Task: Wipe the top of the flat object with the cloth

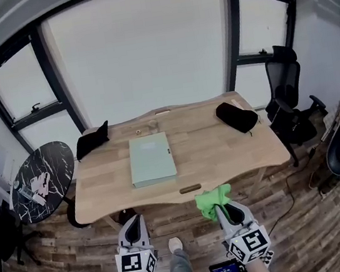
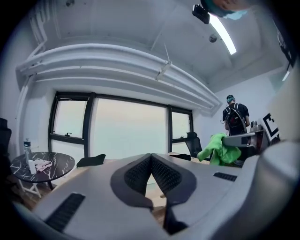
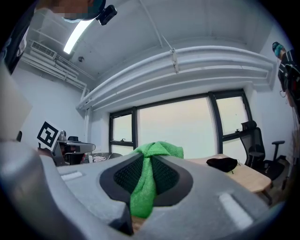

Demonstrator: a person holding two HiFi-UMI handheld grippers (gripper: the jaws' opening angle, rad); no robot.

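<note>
Pinching the green cloth point(image 1: 212, 199), the right gripper point(image 3: 147, 159) fingers are clamped; left gripper point(image 2: 151, 157) fingers touch, empty.

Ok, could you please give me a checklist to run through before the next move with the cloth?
1. The green cloth is pinched in the right hand-held gripper: ok.
2. The left hand-held gripper is shut and empty: ok.
3. The flat object lies on the table, top uncovered: ok.
4. The green cloth is over the flat object: not ok, it is at the table's front edge.
5. Dirt on the top: cannot tell.
</note>
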